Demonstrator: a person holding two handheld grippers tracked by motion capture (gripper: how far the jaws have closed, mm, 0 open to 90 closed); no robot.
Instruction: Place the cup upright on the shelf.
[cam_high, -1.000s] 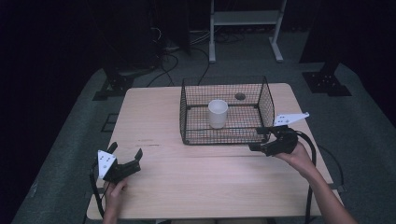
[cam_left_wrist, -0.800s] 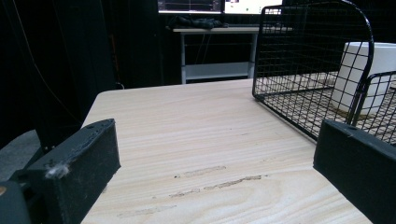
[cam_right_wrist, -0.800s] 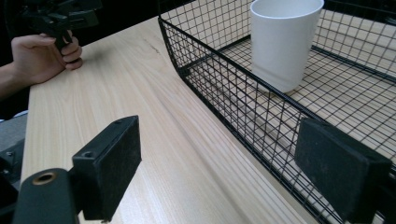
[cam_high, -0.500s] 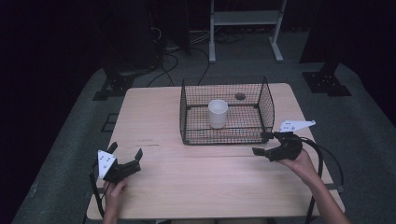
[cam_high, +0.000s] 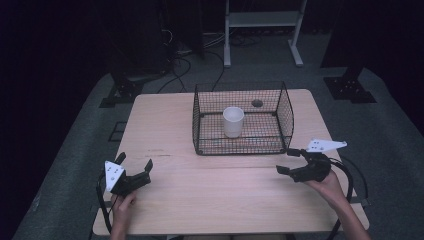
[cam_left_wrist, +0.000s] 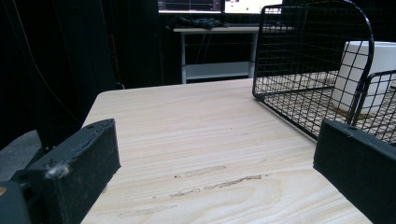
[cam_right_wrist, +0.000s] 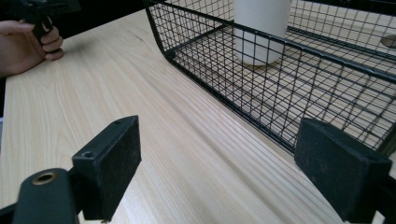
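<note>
White cup (cam_high: 233, 121) upright in wire basket (cam_high: 285, 107), likely light, rigid, smooth; best grip across wall near rim. Left hand-held gripper (cam_high: 135, 167) at 7 o'clock, right hand-held gripper (cam_high: 290, 160) at 4 o'clock of worktop (cam_high: 165, 125), both wide, empty.

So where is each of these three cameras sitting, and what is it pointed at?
High view: above the person's side, looking down on the table; both forearms, left gripper, right gripper.
Left gripper view: on that gripper, low over the table, facing the basket; its jaws.
Right gripper view: facing the basket's front; its jaws, the far hand.
Shared: the white cup inside the basket.
</note>
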